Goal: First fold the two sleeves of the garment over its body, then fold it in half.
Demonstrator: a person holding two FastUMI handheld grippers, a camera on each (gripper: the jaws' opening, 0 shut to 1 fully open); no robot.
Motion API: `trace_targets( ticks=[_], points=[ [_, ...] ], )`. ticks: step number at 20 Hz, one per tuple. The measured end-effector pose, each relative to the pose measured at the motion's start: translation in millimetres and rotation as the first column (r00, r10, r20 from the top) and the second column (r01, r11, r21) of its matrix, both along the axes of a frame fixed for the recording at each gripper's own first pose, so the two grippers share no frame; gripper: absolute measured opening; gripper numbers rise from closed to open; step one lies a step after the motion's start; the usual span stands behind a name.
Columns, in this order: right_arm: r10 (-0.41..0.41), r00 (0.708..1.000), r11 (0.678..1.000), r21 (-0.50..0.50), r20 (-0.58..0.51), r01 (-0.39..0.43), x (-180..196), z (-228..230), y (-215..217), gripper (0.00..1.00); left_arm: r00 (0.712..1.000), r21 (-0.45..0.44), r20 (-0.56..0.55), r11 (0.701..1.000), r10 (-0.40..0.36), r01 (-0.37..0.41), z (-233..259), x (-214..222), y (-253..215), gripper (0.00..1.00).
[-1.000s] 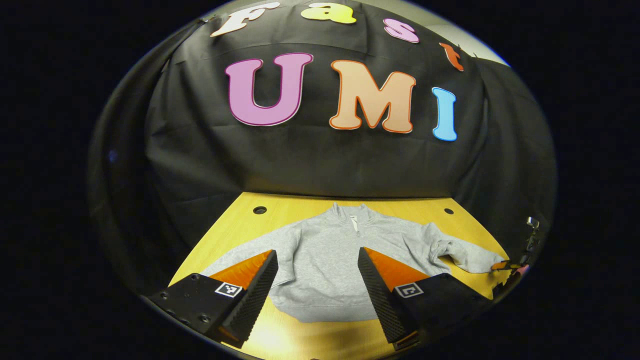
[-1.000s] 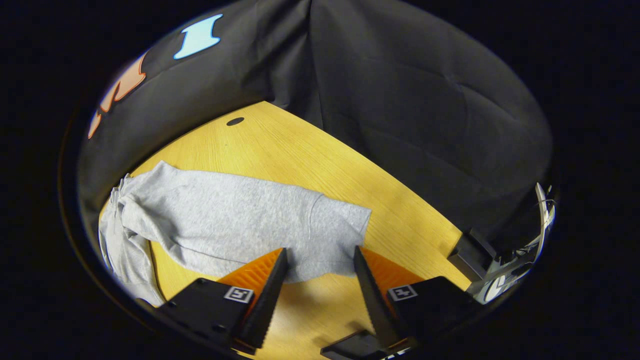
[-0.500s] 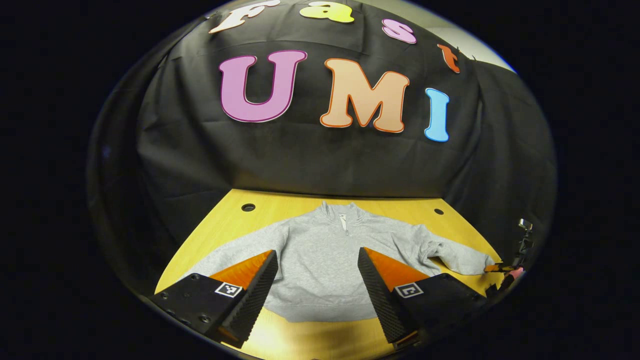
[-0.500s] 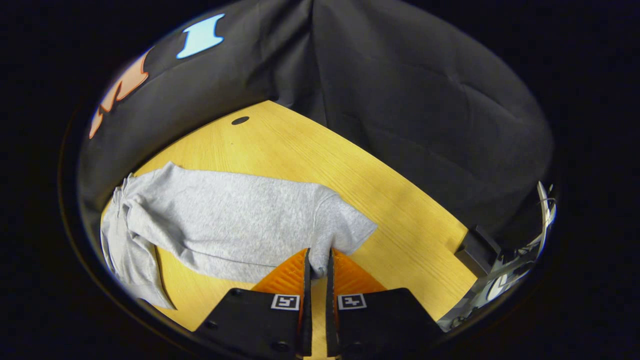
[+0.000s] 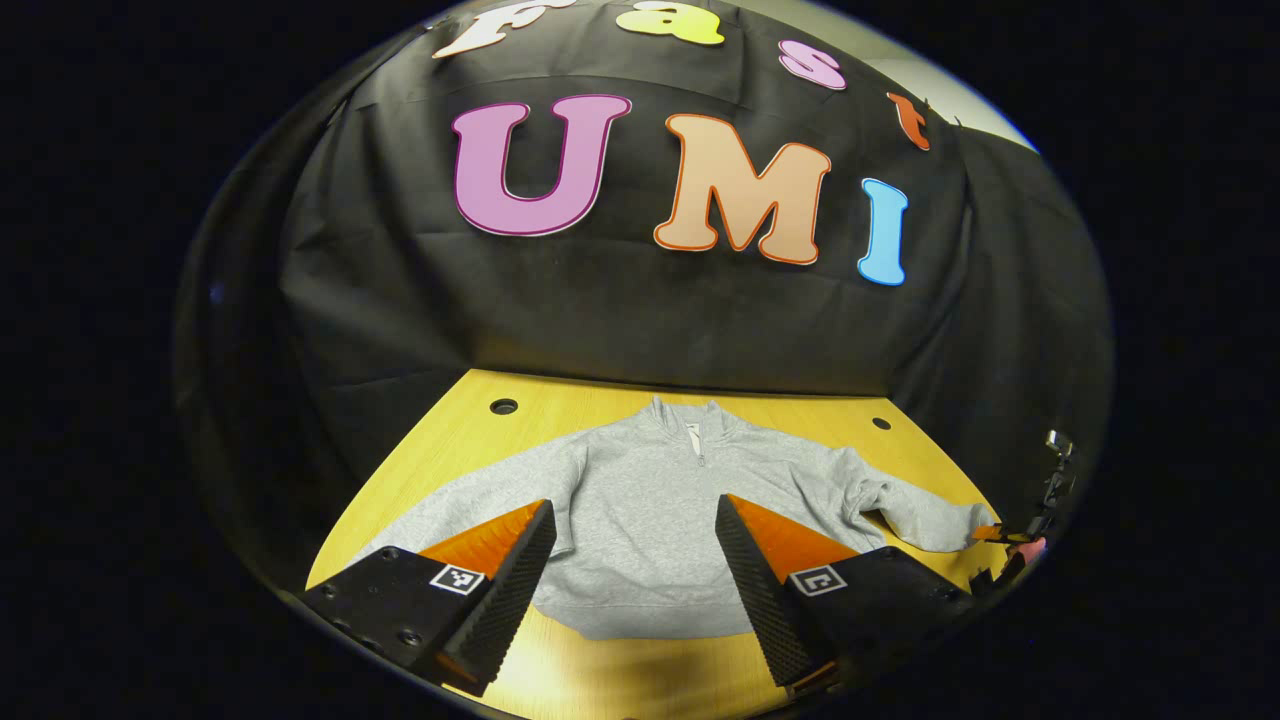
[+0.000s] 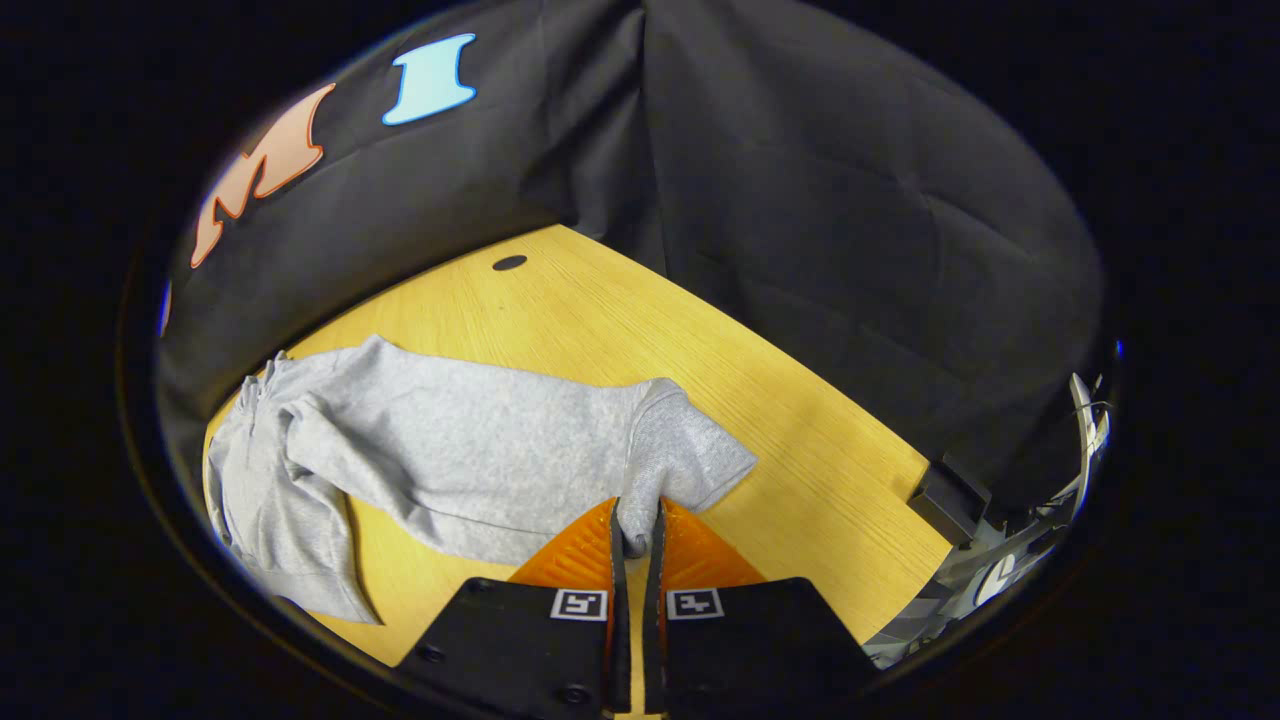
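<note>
A grey zip-neck sweatshirt (image 5: pixel 650 520) lies flat on the yellow wooden table (image 5: pixel 450 450), collar toward the back wall. Both sleeves spread outward. In the left gripper view my left gripper (image 5: pixel 635 560) hovers open above the lower body of the garment, touching nothing. In the right gripper view the garment's right sleeve (image 6: pixel 480 450) stretches left across the table, and my right gripper (image 6: pixel 636 525) is shut on the sleeve's cuff (image 6: pixel 690 460), with cloth pinched between both fingers. The right gripper (image 5: pixel 1005 535) also appears at the sleeve end, far right in the left gripper view.
The black cloth wall closes the table's back and right sides. Small round holes (image 5: pixel 503 406) (image 5: pixel 880 423) sit near the table's back corners. A black block and other gear (image 6: pixel 950 495) stand off the table's right edge. Bare wood (image 6: pixel 780 400) lies beyond the cuff.
The right gripper went from open around the cuff to shut on it and has lifted it slightly. The left gripper drifted a little but stays open over the body.
</note>
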State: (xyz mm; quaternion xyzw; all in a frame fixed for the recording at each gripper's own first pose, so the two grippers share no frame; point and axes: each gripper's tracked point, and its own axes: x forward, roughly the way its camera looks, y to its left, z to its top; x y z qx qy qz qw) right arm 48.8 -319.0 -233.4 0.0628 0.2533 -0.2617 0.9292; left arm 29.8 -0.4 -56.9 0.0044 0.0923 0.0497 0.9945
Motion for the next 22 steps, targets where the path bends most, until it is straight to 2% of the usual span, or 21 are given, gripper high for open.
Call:
trace_targets(
  ticks=[4,8,14,22],
  points=[
    [0.097,0.993,0.995,-0.013,0.065,-0.096,12,32,48,0.07,1.000,-0.009,0.004,1.000,0.001,-0.001,0,-1,8,0.94],
    [0.207,0.967,0.978,0.000,0.146,-0.209,29,63,113,0.10,1.000,-0.016,0.008,1.000,0.002,-0.002,-2,-7,18,0.94],
    [0.371,0.905,0.926,-0.018,0.209,-0.376,59,100,205,0.07,1.000,0.003,0.005,1.000,0.026,-0.026,-2,-17,44,0.94],
    [0.527,0.810,0.841,-0.022,0.255,-0.540,94,128,317,0.07,0.997,-0.007,-0.007,0.997,0.077,-0.077,-10,-34,78,0.94]
  ],
)
